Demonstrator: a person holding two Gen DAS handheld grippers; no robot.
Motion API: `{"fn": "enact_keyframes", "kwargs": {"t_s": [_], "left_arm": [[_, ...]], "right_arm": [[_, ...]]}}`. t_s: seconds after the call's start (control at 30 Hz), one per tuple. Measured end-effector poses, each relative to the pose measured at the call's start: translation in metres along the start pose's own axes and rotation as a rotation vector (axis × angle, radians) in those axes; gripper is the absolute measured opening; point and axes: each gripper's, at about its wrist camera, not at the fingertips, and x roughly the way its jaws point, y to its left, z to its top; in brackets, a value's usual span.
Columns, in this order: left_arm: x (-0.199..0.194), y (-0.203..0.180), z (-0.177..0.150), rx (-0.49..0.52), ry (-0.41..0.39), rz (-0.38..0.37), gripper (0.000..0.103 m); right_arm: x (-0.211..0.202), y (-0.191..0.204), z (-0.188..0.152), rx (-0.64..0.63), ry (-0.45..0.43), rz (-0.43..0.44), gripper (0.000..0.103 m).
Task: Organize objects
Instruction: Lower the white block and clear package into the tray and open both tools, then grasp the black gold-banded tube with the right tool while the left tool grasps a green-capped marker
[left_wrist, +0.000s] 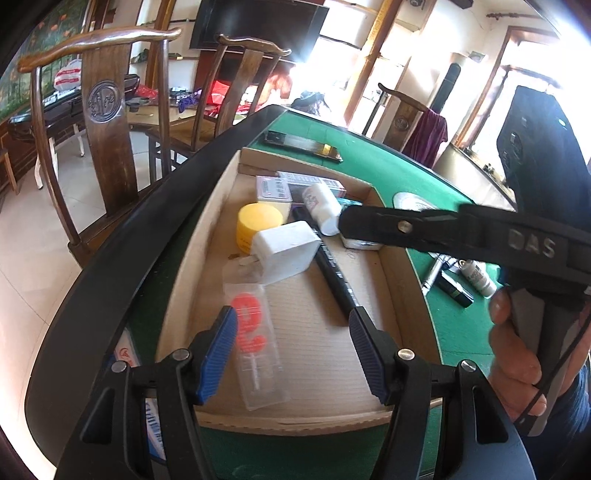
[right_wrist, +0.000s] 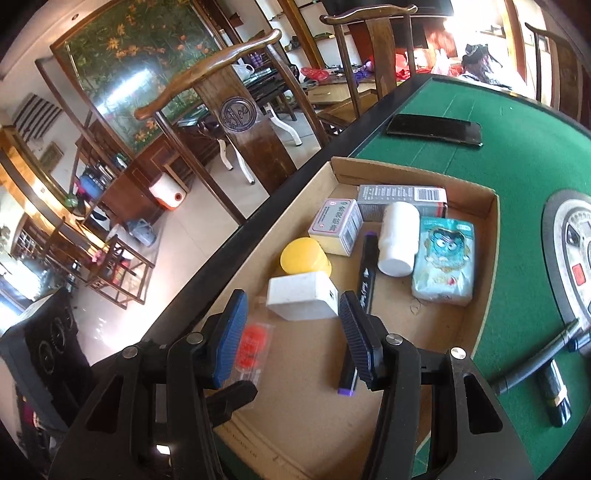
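The green counter (right_wrist: 517, 177) carries a cardboard tray (left_wrist: 207, 236) at its chair-side edge, holding a tissue pack (right_wrist: 443, 258) seen whole only from the right wrist. Left gripper (left_wrist: 291, 350) and right gripper (right_wrist: 291, 332) hover released, fingers (left_wrist: 221, 354) apart, empty.

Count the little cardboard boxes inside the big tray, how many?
2. The white medicine box sits behind the yellow jar; the grey barcode box lies along the tray's far wall. Others may be hidden.
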Motion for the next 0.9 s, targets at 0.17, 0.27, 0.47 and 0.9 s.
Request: {"fn": "enact_keyframes", "kwargs": {"t_s": [0.17, 0.27, 0.47, 0.9], "left_arm": [[-0.001, -0.027, 0.002, 0.055, 0.005, -0.013, 0.063], [0.001, -0.047, 0.002, 0.103, 0.018, -0.024, 0.063], [0.014, -0.091, 0.003, 0.199, 0.053, -0.053, 0.063], [0.032, -0.139, -0.005, 0.297, 0.107, -0.09, 0.063]], "right_arm": [[-0.033, -0.018, -0.017, 0.017, -0.033, 0.027, 0.053], [-0.06, -0.041, -0.028, 0.023, -0.063, 0.005, 0.053], [-0.106, -0.117, -0.051, 0.081, -0.091, -0.092, 0.053], [-0.095, -0.183, -0.067, 0.04, 0.028, -0.167, 0.046]]}}
